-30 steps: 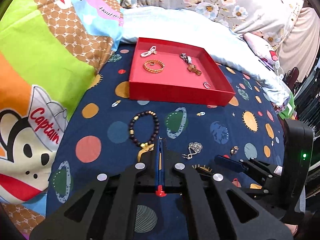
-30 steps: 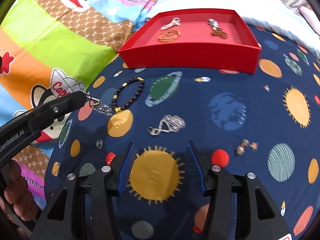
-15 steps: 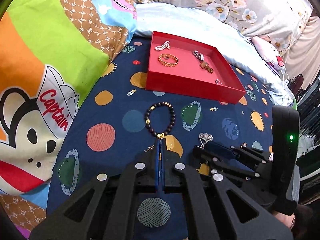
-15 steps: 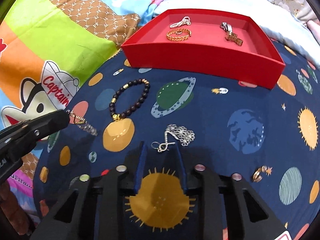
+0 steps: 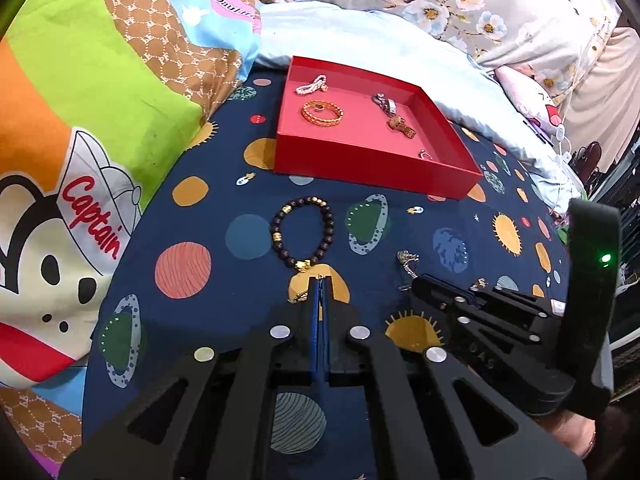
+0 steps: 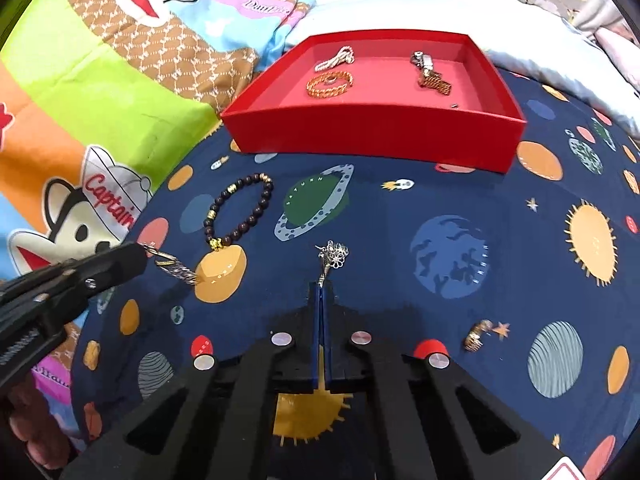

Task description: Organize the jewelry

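Right gripper (image 6: 322,286) jaws just closing, now pinching silver chain (image 6: 334,254), formerly loose on bedspread (image 6: 400,240) ahead of spread fingers. Left gripper (image 5: 319,280) unchanged: jaws pressed together on small gold-and-silver chain (image 6: 172,266), dangling from tip, near end trailing on fabric. Beaded bracelet (image 5: 302,236) lies just beyond left tip. Gold earring (image 6: 476,334) near right. Red tray (image 5: 376,168) far centre, holds gold bangle (image 5: 322,112). Risk: pinch catches only chain end; bunched links could slip out during lift toward tray.
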